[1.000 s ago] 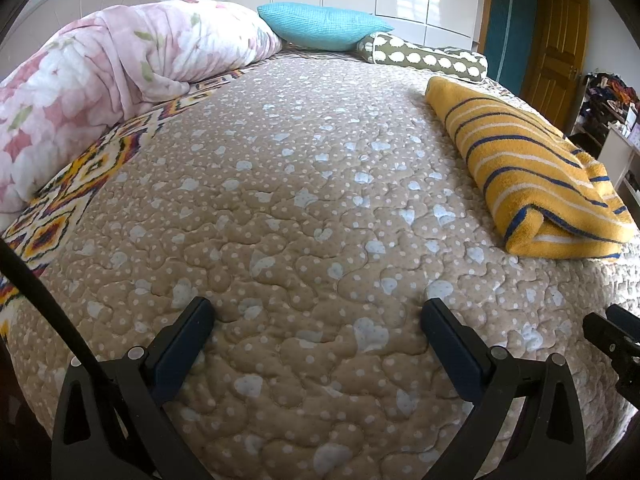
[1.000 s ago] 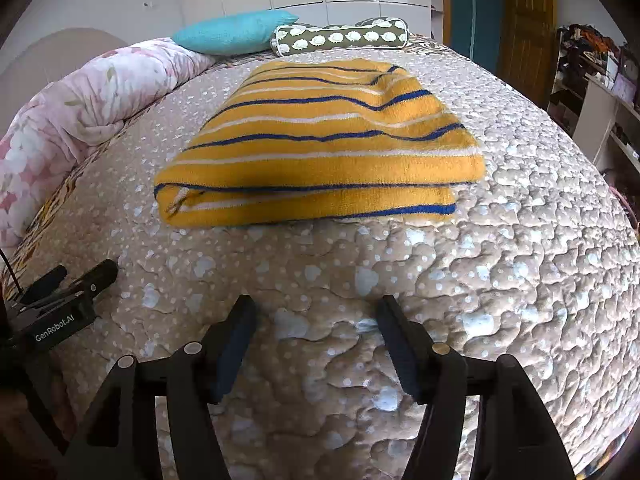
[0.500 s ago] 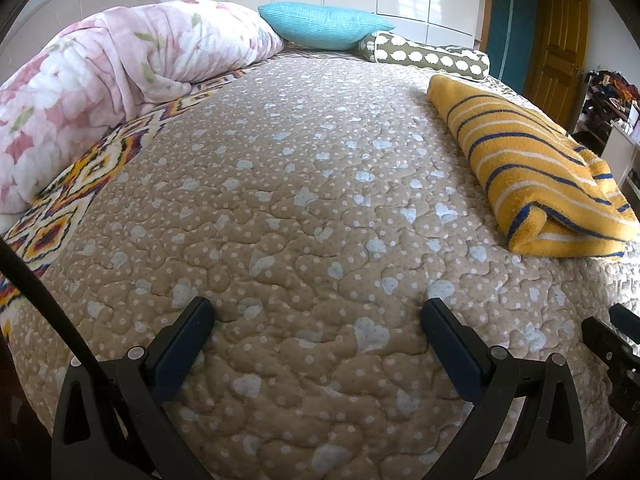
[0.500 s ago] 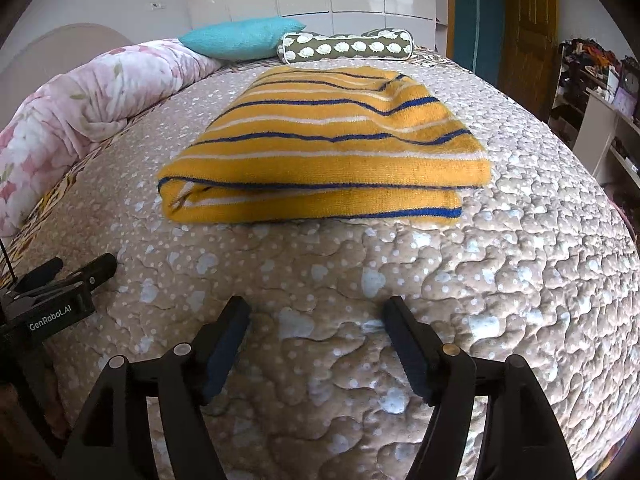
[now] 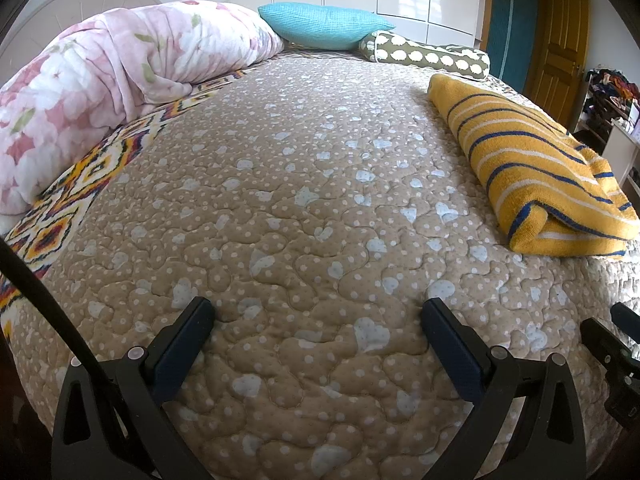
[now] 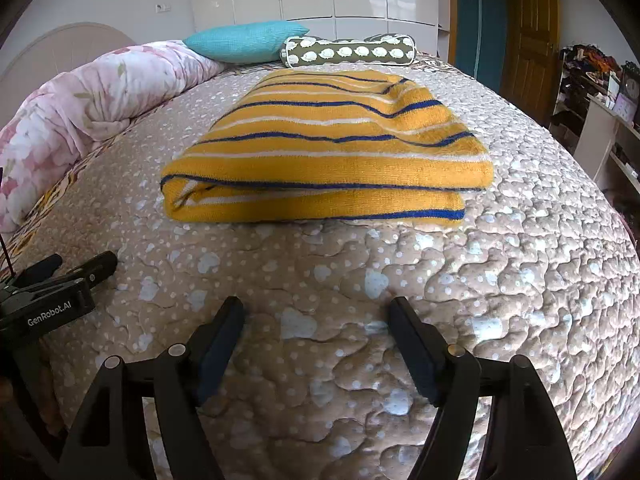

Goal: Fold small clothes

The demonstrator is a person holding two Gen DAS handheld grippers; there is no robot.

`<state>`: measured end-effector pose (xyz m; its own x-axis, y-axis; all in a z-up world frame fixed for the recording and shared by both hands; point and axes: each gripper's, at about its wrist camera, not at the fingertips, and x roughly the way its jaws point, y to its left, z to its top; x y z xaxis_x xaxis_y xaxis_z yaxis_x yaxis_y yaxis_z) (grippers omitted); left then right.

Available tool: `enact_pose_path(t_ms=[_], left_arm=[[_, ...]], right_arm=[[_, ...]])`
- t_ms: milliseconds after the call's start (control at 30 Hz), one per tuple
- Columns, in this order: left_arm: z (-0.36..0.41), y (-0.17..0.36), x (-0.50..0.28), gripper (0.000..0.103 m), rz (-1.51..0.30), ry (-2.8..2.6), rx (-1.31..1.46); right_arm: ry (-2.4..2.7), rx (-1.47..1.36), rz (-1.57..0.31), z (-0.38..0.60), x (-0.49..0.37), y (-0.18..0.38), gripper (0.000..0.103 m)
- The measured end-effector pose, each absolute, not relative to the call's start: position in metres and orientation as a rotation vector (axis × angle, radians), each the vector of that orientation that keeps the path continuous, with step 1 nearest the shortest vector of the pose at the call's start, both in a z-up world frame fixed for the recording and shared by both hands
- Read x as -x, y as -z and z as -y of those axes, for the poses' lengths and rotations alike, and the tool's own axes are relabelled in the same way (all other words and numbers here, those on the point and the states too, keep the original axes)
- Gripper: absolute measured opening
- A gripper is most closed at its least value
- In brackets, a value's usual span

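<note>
In the left wrist view, the left tongs [image 5: 318,316] hang over the bed's quilted beige cover [image 5: 304,184] with their jaws spread wide and only bare quilt between them. The folded garment [image 5: 532,168], yellow with blue and white stripes, lies well off to the right on the cover, apart from these tongs. A rolled pink floral duvet [image 5: 108,92] runs along the left side of the bed, with a patterned sheet [image 5: 68,204] showing beneath its edge. At the head of the bed sit a turquoise pillow [image 5: 324,26] and, just beside it, an olive bolster [image 5: 428,56] with white shapes. A wooden door [image 5: 560,40] stands at the far right. Part of the right tongs shows at the lower right edge.

In the right wrist view, the right tongs [image 6: 316,320] are over the cover [image 6: 520,280] near the bed's close edge; their jaws are opening, and nothing sits between them but quilt. The striped garment [image 6: 332,148] lies straight ahead of them, folded into a flat rectangle with its layered edge facing the camera, not touching the tongs. The left tongs [image 6: 80,266] reach in from the lower left, tips above the cover. The duvet [image 6: 100,92] lies to the left, the turquoise pillow [image 6: 248,42] and bolster [image 6: 352,51] beyond the garment, and cluttered shelves [image 6: 592,76] stand to the right.
</note>
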<state>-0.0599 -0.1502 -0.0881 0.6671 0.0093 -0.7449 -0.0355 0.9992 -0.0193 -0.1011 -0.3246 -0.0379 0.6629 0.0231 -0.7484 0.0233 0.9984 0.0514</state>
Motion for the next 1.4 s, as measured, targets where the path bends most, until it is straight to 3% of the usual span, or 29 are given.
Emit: enact_pose_path(t_ms=[467, 667, 767, 833, 900, 1000, 1100, 1400], left_arm=[[0.15, 0.087, 0.06, 0.103, -0.835, -0.023, 0.027], [0.147, 0.089, 0.06, 0.103, -0.827, -0.029, 0.019], [0.145, 0.084, 0.06, 0.103, -0.844, -0.027, 0.027], [0.143, 0.069, 0.061, 0.102, -0.816, -0.008, 0.052], [0.144, 0.049, 0.06, 0.102, -0.753, 0.016, 0.045], [0.154, 0.024, 0.042, 0.102, -0.721, 0.064, -0.011], [0.167, 0.011, 0.013, 0.102, -0.747, 0.125, -0.018], [0.232, 0.008, -0.062, 0.102, -0.798, 0.236, -0.039]], right_arm=[[-0.003, -0.063, -0.842, 0.328, 0.1, 0.037, 0.08], [-0.017, -0.091, -0.73, 0.35, 0.095, -0.003, 0.08], [-0.01, -0.053, -0.677, 0.371, 0.068, -0.027, 0.067], [-0.022, -0.057, -0.667, 0.38, 0.04, -0.035, 0.039], [-0.009, -0.075, -0.686, 0.39, 0.013, -0.034, 0.028], [-0.029, -0.198, -0.785, 0.42, -0.036, -0.012, 0.027], [-0.095, -0.278, -0.84, 0.433, -0.052, 0.005, 0.018], [-0.092, -0.227, -0.785, 0.434, -0.096, -0.041, 0.018]])
